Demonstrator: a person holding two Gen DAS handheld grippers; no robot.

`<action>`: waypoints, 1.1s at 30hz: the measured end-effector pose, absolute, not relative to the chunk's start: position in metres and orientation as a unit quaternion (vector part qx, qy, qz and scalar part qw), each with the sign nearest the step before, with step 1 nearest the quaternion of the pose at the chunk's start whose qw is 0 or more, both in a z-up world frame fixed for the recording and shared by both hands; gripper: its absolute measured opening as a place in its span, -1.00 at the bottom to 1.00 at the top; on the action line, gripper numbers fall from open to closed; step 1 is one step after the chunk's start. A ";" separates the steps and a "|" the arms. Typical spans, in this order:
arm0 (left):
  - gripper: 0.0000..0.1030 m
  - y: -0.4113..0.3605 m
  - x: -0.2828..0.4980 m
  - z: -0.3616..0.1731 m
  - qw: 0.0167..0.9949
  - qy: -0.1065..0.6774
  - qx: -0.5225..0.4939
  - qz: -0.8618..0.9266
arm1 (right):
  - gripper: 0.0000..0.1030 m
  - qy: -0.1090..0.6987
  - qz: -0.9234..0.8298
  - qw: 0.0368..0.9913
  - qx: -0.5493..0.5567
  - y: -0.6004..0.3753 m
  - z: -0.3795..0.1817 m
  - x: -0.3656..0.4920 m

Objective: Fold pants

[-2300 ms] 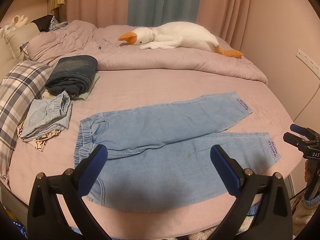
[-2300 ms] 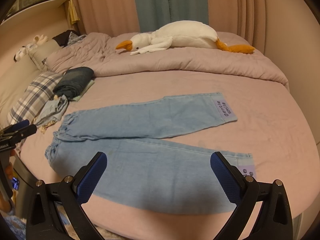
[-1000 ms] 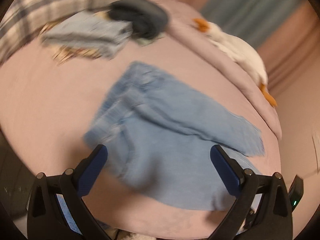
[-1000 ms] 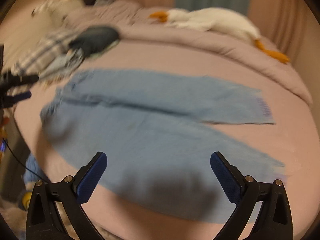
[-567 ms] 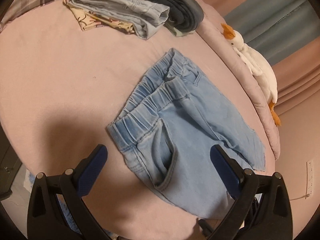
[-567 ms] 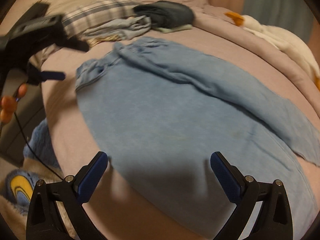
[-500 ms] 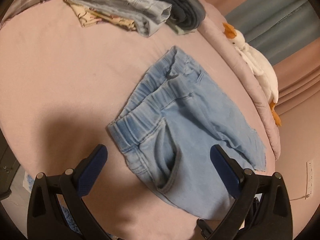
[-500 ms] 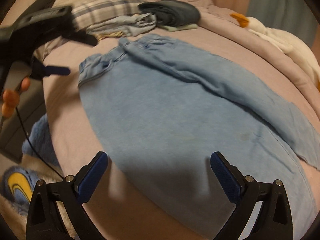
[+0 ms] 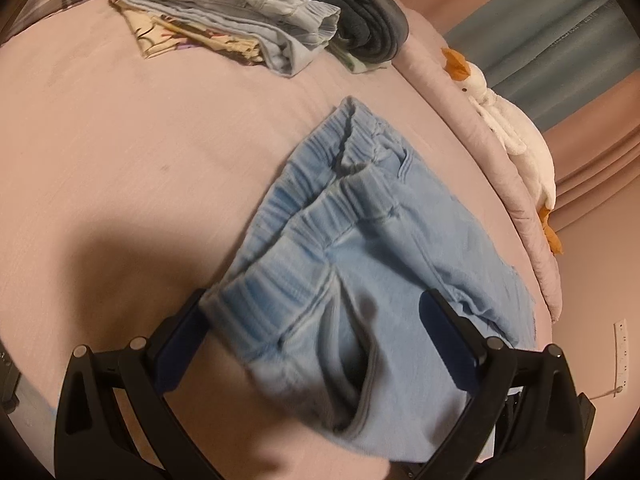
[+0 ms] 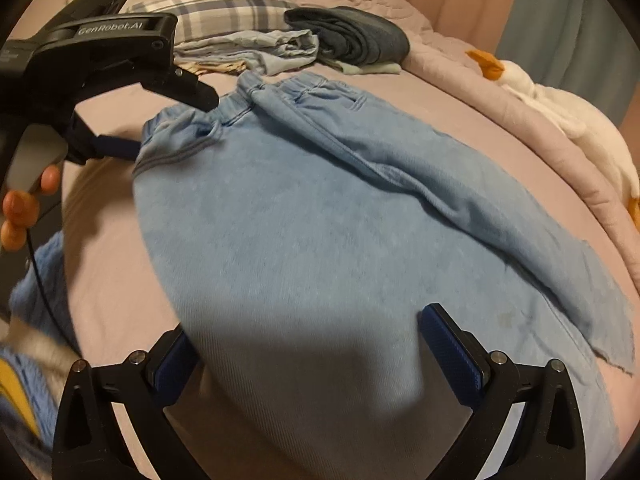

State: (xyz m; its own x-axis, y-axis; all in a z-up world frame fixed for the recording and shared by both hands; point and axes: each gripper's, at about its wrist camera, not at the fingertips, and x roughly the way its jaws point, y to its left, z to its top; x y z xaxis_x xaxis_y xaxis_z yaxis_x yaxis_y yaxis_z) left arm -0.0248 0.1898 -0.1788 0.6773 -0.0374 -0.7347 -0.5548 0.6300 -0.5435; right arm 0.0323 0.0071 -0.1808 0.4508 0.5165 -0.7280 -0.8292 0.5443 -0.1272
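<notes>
The pants [image 10: 320,216] lie flat on the pink bed [image 9: 120,152], waistband toward the plaid pillow [image 10: 224,8], legs running away from it toward the plush goose [image 10: 560,112]. Nearer the pillow than the pants sit two folded piles, one pale [image 9: 240,16] and one dark [image 9: 360,28].

The left gripper [image 9: 316,344] is spread wide over the near waistband corner [image 9: 256,304], one finger slipping under the elastic, nothing pinched yet. The right gripper [image 10: 310,348] is also open, straddling the near leg further from the pillow, its dark shadow on the denim.

It looks like both are about to take the near edge to fold one leg over the other. To do it well, each should bite only the near edge, both layers together, then lift evenly so the waistband corners meet and the seam stays straight.
</notes>
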 end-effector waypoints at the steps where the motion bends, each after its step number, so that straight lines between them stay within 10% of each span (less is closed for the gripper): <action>1: 0.89 0.191 -0.022 -0.179 0.823 0.370 -0.400 0.158 | 0.96 0.324 0.410 0.819 -0.238 0.009 -0.180 0.032; 3: 0.79 0.194 -0.020 -0.179 0.823 0.367 -0.403 0.159 | 0.88 0.323 0.411 0.820 -0.236 0.014 -0.178 0.033; 7: -0.03 0.204 -0.026 -0.181 0.817 0.364 -0.414 0.167 | 0.41 0.315 0.421 0.817 -0.237 0.023 -0.173 0.029; 13: -0.20 0.211 -0.043 -0.180 0.816 0.344 -0.440 0.150 | -0.63 0.327 0.457 0.787 -0.254 0.031 -0.167 0.012; 33: 0.42 0.204 -0.063 -0.140 0.852 0.360 -0.295 0.240 | -0.49 0.401 0.497 0.754 -0.154 0.007 -0.144 0.024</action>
State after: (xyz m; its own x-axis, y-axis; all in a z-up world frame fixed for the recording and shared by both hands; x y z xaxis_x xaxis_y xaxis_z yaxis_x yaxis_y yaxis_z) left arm -0.0632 0.2036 -0.1402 0.6254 0.1959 -0.7553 -0.6216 0.7103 -0.3304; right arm 0.0241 0.0075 -0.1436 0.1847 0.6259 -0.7577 -0.8732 0.4584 0.1658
